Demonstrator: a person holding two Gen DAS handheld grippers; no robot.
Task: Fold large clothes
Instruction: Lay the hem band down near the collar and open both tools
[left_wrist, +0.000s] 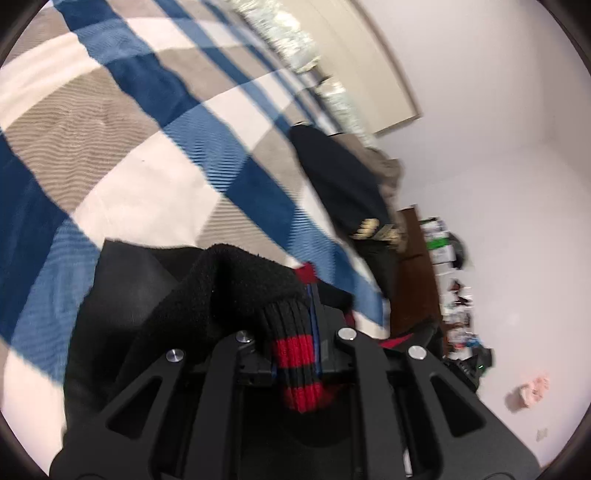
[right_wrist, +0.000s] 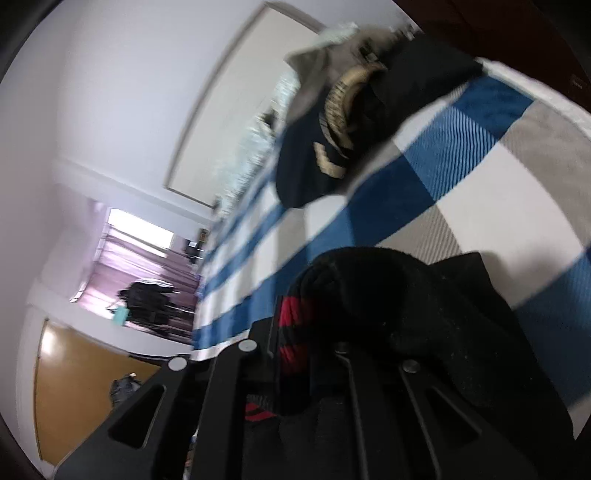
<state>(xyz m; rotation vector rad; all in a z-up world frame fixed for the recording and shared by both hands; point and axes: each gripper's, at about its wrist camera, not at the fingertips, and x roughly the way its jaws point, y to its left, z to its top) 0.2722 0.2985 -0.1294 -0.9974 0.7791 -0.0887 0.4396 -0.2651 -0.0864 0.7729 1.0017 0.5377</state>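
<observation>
The left hand-held gripper (left_wrist: 295, 332) is clamped on the red-and-black ribbed hem (left_wrist: 295, 365) of a black sweater (left_wrist: 229, 291), which hangs over the checked bed cover (left_wrist: 122, 147). The right hand-held gripper (right_wrist: 295, 350) is clamped on the same ribbed band. The knit looks thick, soft and floppy, probably fairly heavy, so the firmer hem corners seem the best hold.

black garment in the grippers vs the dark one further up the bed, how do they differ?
The held black garment has red-and-black striped ribbed cuffs; the dark garment with gold print shows none. The first is clamped in the left gripper and right gripper; the second lies loose on the plaid bedspread. Both are dark.
</observation>
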